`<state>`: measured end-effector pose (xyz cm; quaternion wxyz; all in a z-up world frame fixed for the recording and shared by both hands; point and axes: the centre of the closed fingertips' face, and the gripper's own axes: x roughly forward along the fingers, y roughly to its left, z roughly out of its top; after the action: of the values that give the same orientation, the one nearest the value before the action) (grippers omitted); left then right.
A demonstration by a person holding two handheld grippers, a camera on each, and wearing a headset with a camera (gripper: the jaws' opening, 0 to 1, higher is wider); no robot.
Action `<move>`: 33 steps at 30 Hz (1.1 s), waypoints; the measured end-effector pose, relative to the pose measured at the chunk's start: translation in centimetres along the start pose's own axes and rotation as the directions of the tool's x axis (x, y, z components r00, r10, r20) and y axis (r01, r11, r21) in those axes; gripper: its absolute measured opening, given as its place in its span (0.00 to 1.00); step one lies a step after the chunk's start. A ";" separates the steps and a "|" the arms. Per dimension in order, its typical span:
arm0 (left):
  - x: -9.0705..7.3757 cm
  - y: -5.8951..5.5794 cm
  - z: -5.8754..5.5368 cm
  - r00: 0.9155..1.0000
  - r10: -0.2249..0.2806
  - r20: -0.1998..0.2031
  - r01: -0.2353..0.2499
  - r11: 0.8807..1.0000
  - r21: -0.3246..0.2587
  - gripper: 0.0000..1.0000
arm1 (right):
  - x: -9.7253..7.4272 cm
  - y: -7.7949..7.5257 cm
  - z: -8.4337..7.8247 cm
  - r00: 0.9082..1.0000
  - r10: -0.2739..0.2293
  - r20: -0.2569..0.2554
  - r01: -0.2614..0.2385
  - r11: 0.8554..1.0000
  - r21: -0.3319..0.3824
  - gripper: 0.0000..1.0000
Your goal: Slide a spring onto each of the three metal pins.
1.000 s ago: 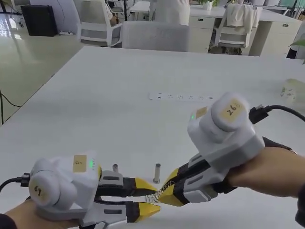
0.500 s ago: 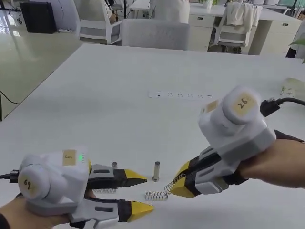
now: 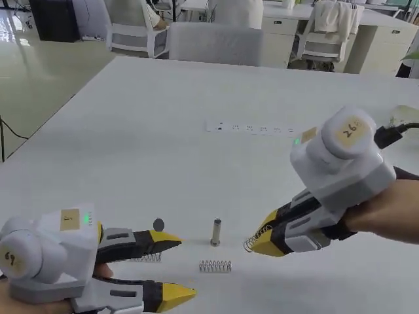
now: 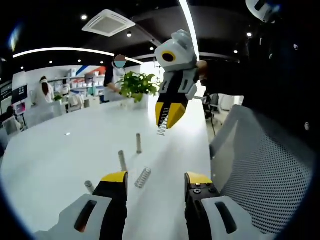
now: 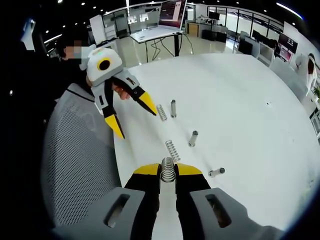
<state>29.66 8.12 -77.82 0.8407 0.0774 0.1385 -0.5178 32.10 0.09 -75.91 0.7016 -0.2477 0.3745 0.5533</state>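
Note:
My right gripper (image 3: pixel 260 244) hovers above the white table (image 3: pixel 196 150), shut on a small spring (image 3: pixel 253 238), seen end-on between the jaws (image 5: pixel 167 172). Just left of it stands an upright metal pin (image 3: pixel 217 232); a second pin (image 3: pixel 158 225) stands further left. My left gripper (image 3: pixel 178 268) is open at the near left, nothing between its fingers. One loose spring (image 3: pixel 215 265) lies flat between the grippers, another spring (image 3: pixel 145 258) beside the left jaws. The right gripper view has three pins (image 5: pixel 193 138) in a row.
A white power strip (image 3: pixel 249 129) lies mid-table. Office chairs (image 3: pixel 209 46) stand along the far edge, and a grey mesh chair (image 4: pixel 255 165) is close behind the near edge. A plant (image 4: pixel 135 85) sits at the table's end.
The grippers, close together over a spring a second ago, have drawn apart. The left has pulled back left, the right has risen rightward with one spring; another spring now lies on the table.

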 end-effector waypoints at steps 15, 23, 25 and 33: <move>-2.8 1.8 -1.7 0.992 0.129 0.004 -0.128 0.990 -0.065 0.43 | -1.3 -2.8 -0.5 0.998 -0.048 -0.033 0.048 0.999 0.010 0.08; -3.3 2.2 -1.8 0.985 0.173 0.006 -0.172 0.983 -0.064 0.45 | -1.4 -4.4 -1.0 0.994 -0.073 -0.084 0.073 0.997 -0.004 0.08; -3.3 2.2 -1.7 0.984 0.177 0.009 -0.176 0.982 -0.067 0.45 | -1.4 -5.1 -1.1 0.990 -0.088 -0.107 0.086 0.996 -0.017 0.08; -3.1 1.8 -1.6 0.984 0.180 0.012 -0.179 0.982 -0.064 0.45 | -0.6 -6.9 -1.6 0.981 -0.093 -0.170 0.088 0.995 -0.039 0.08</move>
<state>29.66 12.00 -78.40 0.8871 0.0586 0.1396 -0.4360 38.25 -3.30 -76.84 0.6872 -0.3223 0.4130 0.5033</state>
